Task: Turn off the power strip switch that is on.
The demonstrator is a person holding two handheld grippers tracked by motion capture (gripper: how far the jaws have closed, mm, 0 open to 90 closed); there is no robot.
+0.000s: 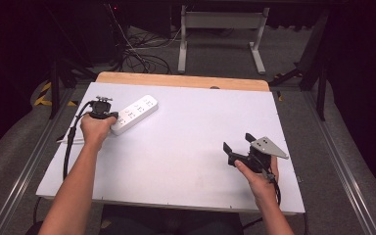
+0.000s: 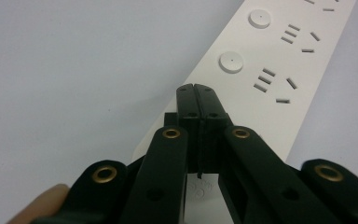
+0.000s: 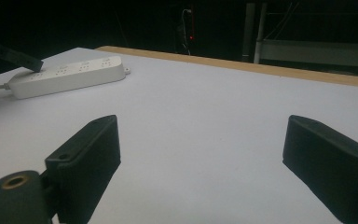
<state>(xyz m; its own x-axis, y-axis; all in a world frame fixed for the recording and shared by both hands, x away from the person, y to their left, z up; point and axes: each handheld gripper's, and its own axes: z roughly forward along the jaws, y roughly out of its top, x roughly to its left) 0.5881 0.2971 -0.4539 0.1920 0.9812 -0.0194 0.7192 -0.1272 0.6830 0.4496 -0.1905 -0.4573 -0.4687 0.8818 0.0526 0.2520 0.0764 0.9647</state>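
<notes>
From the high view I see the white power strip (image 1: 133,114) lying diagonally in the upper left of the white table top (image 1: 186,161), with the left gripper (image 1: 101,113) at its near end. The left gripper view adds what the high view cannot resolve: the jaws are pressed together, tips (image 2: 196,89) resting over the strip's near end just short of a round button (image 2: 230,62) and a set of socket slots. In the right gripper view I read the right gripper (image 3: 200,154) with jaws spread wide and nothing between them, over bare table; the strip sits far off at upper left. In the high view this gripper (image 1: 237,147) sits lower right. The table has a wooden far edge (image 1: 181,81). Beyond it the room is dark, with floor cables (image 1: 142,56) and a grey metal frame (image 1: 220,34).
</notes>
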